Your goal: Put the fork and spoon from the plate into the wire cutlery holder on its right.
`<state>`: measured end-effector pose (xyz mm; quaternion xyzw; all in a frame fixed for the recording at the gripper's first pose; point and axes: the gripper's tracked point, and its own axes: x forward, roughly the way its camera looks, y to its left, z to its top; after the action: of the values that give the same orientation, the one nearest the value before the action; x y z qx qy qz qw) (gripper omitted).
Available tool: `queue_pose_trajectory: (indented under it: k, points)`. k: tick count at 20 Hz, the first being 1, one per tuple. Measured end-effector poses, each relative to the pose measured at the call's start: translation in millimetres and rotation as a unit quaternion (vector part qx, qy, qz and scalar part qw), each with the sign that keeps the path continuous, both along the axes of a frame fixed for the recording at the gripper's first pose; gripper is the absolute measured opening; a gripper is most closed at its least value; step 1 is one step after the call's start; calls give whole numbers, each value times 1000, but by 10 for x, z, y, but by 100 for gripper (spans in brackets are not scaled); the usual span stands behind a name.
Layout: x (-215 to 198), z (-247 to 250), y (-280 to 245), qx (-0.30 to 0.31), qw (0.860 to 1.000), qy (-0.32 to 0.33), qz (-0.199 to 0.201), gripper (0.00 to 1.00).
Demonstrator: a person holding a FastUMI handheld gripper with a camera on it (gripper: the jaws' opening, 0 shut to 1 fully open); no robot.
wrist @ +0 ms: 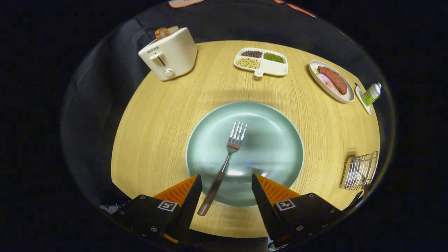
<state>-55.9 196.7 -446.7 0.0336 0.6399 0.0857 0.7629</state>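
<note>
since the fork (224, 164) on the plate (276, 140) looks thin, stiff and slippery, the wide-open gripper (226, 182) should pinch its handle.

You're at a mock dining setup in a booth: round wooden counter (157, 133), toaster (169, 57) at eleven o'clock, sausage plate (330, 85) at two, dark cloth around.

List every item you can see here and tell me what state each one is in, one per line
gripper: open, fingers apart, holding nothing
fork: lying flat on the plate, handle end between the fingers
plate: holds the fork alone
wire cutlery holder: right of the plate, something dark seems to stand in it, contents hard to tell
toaster: bread in its slots
divided dish: three sections filled, one bare
oval dish: food on it
bottle: lying tilted on a small tray
</note>
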Motion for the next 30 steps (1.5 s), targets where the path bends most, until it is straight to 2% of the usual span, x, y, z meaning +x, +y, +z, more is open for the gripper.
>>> queue_pose_trajectory:
  k: [3, 5, 8, 10, 14, 20, 24, 30]
  points:
    - [-45, -138, 73, -7, 999, 37, -1, 74]
    - [-69, -206, 71, -17, 999, 49, -2, 58]
    - [-80, -327, 5, -38, 997, 59, -9, 23]
    - [-67, -369, 15, -33, 997, 63, -19, 14]
    - [-55, -348, 32, -5, 997, 67, -23, 6]
    - [19, -54, -66, 35, 998, 21, -44, 5]
    - [25, 325, -368, 44, 997, -19, -63, 5]
    - [0, 838, -1146, 26, 991, -77, -106, 5]
